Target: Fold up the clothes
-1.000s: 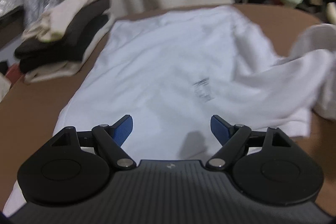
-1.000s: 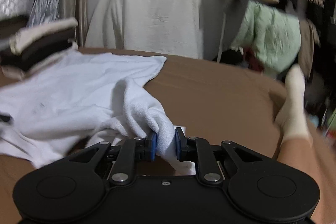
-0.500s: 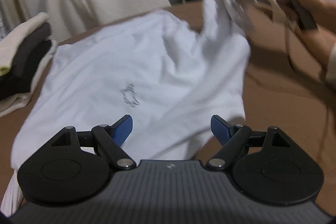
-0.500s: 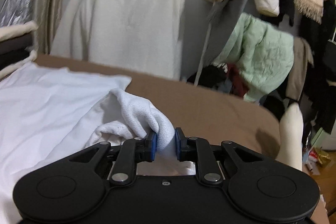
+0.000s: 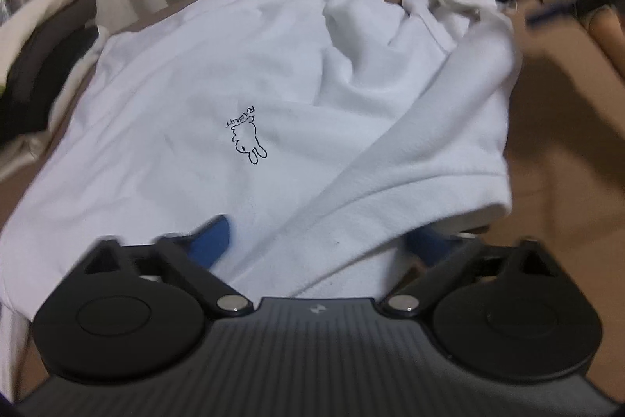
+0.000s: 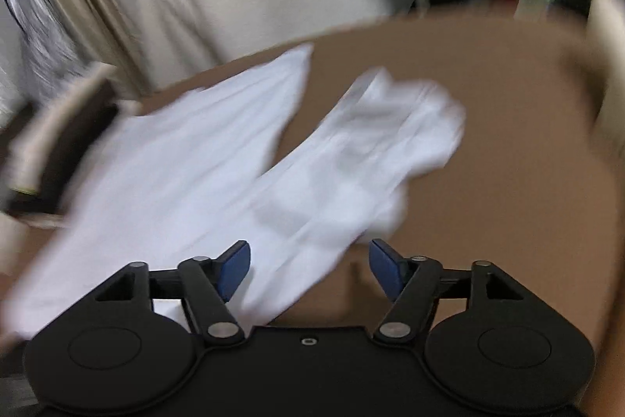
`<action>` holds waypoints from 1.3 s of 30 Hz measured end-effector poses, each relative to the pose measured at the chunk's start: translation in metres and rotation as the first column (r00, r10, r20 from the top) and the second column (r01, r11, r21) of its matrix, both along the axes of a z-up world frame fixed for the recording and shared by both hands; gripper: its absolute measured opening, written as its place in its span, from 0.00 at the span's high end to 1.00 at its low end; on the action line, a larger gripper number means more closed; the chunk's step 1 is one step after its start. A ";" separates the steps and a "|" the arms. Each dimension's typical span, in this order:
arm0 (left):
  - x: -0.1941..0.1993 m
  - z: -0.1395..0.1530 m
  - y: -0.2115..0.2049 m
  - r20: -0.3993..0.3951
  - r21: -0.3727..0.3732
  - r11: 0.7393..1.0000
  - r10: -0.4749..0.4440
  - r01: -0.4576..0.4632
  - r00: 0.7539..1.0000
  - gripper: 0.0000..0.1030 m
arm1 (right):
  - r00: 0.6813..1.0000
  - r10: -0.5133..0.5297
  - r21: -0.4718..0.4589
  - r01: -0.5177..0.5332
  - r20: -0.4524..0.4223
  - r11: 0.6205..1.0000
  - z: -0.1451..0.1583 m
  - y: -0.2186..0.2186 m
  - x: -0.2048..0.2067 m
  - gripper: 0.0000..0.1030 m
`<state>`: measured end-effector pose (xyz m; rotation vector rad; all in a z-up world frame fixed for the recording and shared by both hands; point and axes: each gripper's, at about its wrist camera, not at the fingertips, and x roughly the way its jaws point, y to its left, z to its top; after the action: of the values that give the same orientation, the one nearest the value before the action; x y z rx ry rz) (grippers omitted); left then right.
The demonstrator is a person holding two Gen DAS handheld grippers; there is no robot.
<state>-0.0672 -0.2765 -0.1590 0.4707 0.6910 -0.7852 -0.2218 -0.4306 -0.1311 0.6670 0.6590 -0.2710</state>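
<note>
- Lying on the brown surface (image 5: 566, 151), the white shirt (image 5: 242, 73) spread flat, its sleeve (image 6: 375, 143) flung out sideways.
- Right gripper (image 6: 309, 270) had just opened wide, gripping nothing.
- Left gripper (image 5: 324, 241) was narrowing around the shirt's hem, not yet pinching.

**Brown surface and its load**

Brown surface (image 5: 547, 151): plain, smooth, with a curved far edge; fills the right side and lower left of the left wrist view and the right half of the right wrist view.

White shirt (image 5: 242, 73): spread across the centre, small black line drawing with lettering (image 5: 247, 135) facing up; one sleeve (image 6: 375, 151) lies crumpled toward the upper right.

Stack of folded clothes (image 5: 43, 65): cream and dark layers, at the left edge, beside the shirt.
</note>
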 end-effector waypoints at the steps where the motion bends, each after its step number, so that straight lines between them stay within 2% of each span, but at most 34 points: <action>1: -0.001 0.004 0.002 0.005 -0.023 1.000 0.002 -0.002 1.000 0.67 | 1.000 0.019 0.076 -0.021 0.024 0.997 -0.008 0.008 -0.006 0.23; 2: -0.002 0.009 0.004 0.011 -0.047 0.999 0.004 -0.004 1.000 0.94 | 0.998 0.034 0.135 -0.040 0.043 0.990 -0.015 0.015 -0.010 0.23; 4: -0.003 0.018 0.010 0.017 -0.101 0.995 0.012 -0.010 1.000 0.94 | 0.996 0.060 0.202 -0.072 0.061 0.977 -0.026 0.026 -0.011 0.23; 6: 0.007 0.036 0.028 -0.045 -0.260 0.964 0.047 -0.057 0.998 0.94 | 0.993 0.097 0.229 -0.108 0.059 0.967 -0.033 0.038 -0.006 0.23; 8: 0.013 0.049 0.040 -0.072 -0.327 0.942 0.059 -0.079 0.996 0.94 | 0.978 0.181 0.224 -0.200 0.101 0.954 -0.029 0.053 0.001 0.23; 10: 0.014 0.053 0.046 -0.071 -0.344 0.935 0.065 -0.086 0.995 0.94 | 0.950 0.272 0.205 -0.300 0.154 0.932 -0.023 0.069 0.008 0.18; 11: 0.013 0.051 0.047 -0.082 -0.341 0.936 0.064 -0.088 0.995 0.94 | 0.944 0.284 0.214 -0.317 0.169 0.924 -0.026 0.076 0.011 0.15; 13: 0.011 0.046 0.043 -0.111 -0.325 0.942 0.053 -0.087 0.992 0.94 | 0.946 0.267 0.265 -0.309 0.182 0.913 -0.038 0.087 0.017 0.15; 16: 0.004 0.044 0.036 -0.071 -0.302 0.952 0.035 -0.055 0.997 0.94 | 0.961 0.190 0.378 -0.256 0.203 0.890 -0.064 0.102 0.023 0.15; 17: 0.003 0.045 0.035 -0.054 -0.303 0.952 0.030 -0.046 0.998 0.94 | 0.965 0.140 0.389 -0.220 0.223 0.895 -0.071 0.107 0.022 0.18; 18: 0.001 0.047 0.035 -0.047 -0.309 0.950 0.030 -0.043 0.998 0.94 | 0.965 0.099 0.375 -0.188 0.244 0.908 -0.072 0.112 0.022 0.27; 19: 0.001 0.050 0.038 -0.048 -0.321 0.946 0.035 -0.048 0.998 0.94 | 0.961 0.074 0.360 -0.170 0.265 0.918 -0.071 0.114 0.021 0.66; 20: 0.001 0.053 0.041 -0.051 -0.331 0.942 0.040 -0.054 0.998 0.94 | 0.954 0.075 0.339 -0.175 0.290 0.924 -0.065 0.116 0.020 0.93; 23: 0.006 0.064 0.053 -0.152 -0.301 0.949 0.047 -0.091 0.987 0.94 | 0.923 0.108 0.230 -0.203 0.369 0.952 -0.031 0.124 0.007 0.94; 25: 0.006 0.066 0.060 -0.235 -0.279 0.958 0.002 -0.069 0.972 0.92 | 0.920 0.154 0.147 -0.219 0.360 0.965 -0.008 0.129 -0.008 0.94; 27: 0.006 0.059 0.062 -0.321 -0.248 0.967 -0.024 -0.060 0.947 0.85 | 0.936 0.178 0.079 -0.211 0.303 0.974 0.000 0.133 -0.025 0.94; 29: 0.007 0.048 0.060 -0.408 -0.212 0.975 -0.028 -0.065 0.912 0.65 | 0.970 0.176 0.039 -0.184 0.166 0.982 -0.009 0.135 -0.032 0.94; 30: 0.009 0.044 0.059 -0.434 -0.194 0.978 -0.020 -0.072 0.901 0.61 | 0.981 0.169 0.021 -0.172 0.091 0.985 -0.015 0.135 -0.034 0.95; 32: 0.011 0.044 0.061 -0.417 -0.160 0.981 0.029 -0.105 0.908 0.57 | 0.988 0.151 -0.009 -0.151 -0.026 0.988 -0.023 0.137 -0.038 0.95; 33: 0.014 0.048 0.067 -0.384 -0.157 0.978 0.068 -0.137 0.921 0.55 | 0.989 0.144 -0.012 -0.145 -0.030 0.989 -0.023 0.140 -0.039 0.95; 35: 0.019 0.056 0.079 -0.317 -0.155 0.967 0.147 -0.204 0.937 0.36 | 0.989 0.146 -0.060 -0.146 -0.009 0.987 -0.016 0.148 -0.044 0.95; 36: 0.024 0.059 0.089 -0.294 -0.159 0.955 0.197 -0.251 0.935 0.32 | 0.986 0.166 -0.095 -0.163 0.023 0.982 -0.011 0.153 -0.051 0.95; 37: 0.029 0.062 0.098 -0.273 -0.160 0.940 0.250 -0.300 0.929 0.25 | 0.980 0.193 -0.116 -0.186 0.053 0.976 -0.007 0.161 -0.054 0.95; 39: 0.048 0.060 0.116 -0.264 -0.110 0.897 0.389 -0.428 0.883 0.21 | 0.967 0.252 -0.151 -0.244 0.036 0.958 -0.006 0.174 -0.053 0.95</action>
<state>-0.0194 -0.1609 -0.0990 0.0683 0.9034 -0.4914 -0.2751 -0.2562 -0.1370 0.4449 0.6564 -0.0666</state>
